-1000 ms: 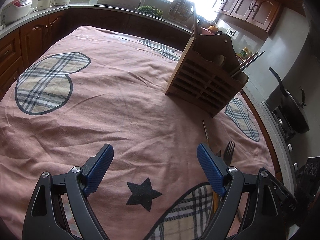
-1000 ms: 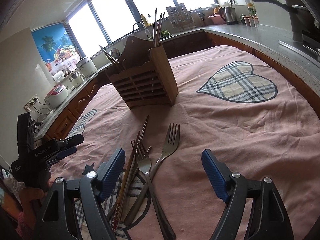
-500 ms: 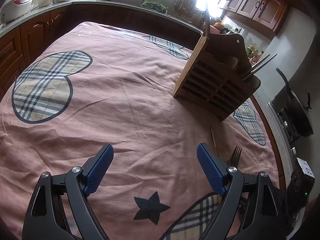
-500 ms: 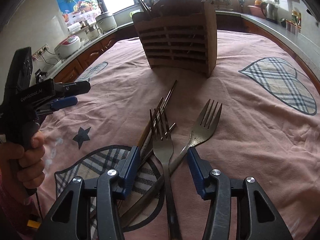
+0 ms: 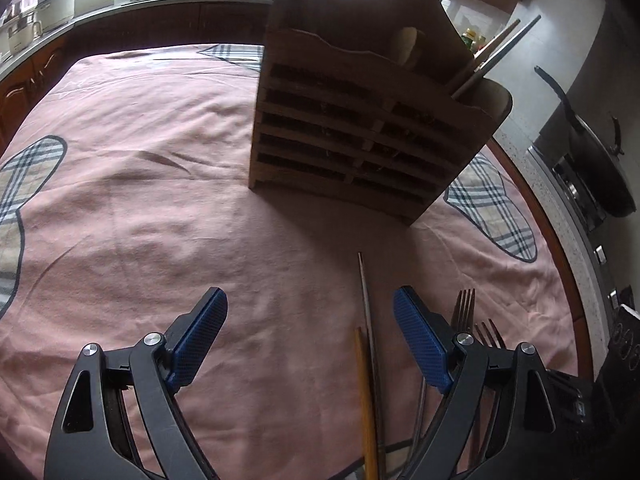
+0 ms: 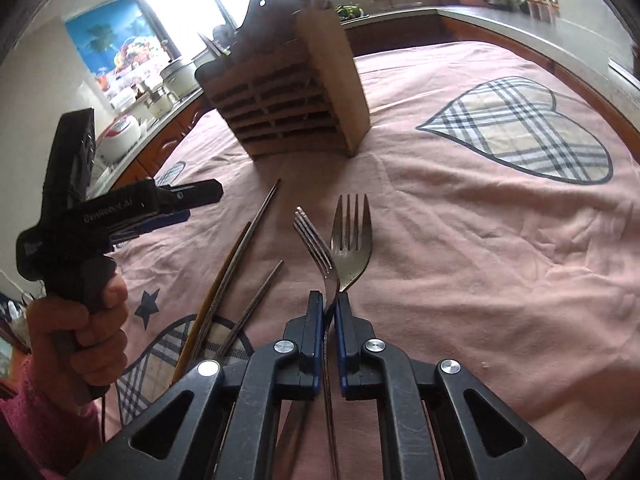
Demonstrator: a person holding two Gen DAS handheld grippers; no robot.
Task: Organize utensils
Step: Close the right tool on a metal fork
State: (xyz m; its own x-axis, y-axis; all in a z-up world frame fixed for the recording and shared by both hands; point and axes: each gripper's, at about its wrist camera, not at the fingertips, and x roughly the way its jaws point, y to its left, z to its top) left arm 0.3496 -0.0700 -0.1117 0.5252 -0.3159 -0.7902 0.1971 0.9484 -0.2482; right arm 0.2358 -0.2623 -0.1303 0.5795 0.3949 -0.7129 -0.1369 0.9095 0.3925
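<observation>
Your right gripper (image 6: 329, 306) has just been closing and now pinches the neck of the nearer fork (image 6: 316, 246), tines tilted up off the pink cloth (image 6: 460, 248). Touching it on the right, the second fork (image 6: 353, 236) lies flat. Left of them lie the chopsticks (image 6: 240, 264). Your left gripper (image 5: 310, 320) stands wide apart over bare cloth, holding nothing, with the chopsticks partly between its fingers. Farther back stands the wooden utensil holder (image 6: 296, 96), handles sticking out of its top.

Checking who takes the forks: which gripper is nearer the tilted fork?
Right. The right gripper is shut on the tilted fork; the left gripper hangs open beside it.
</observation>
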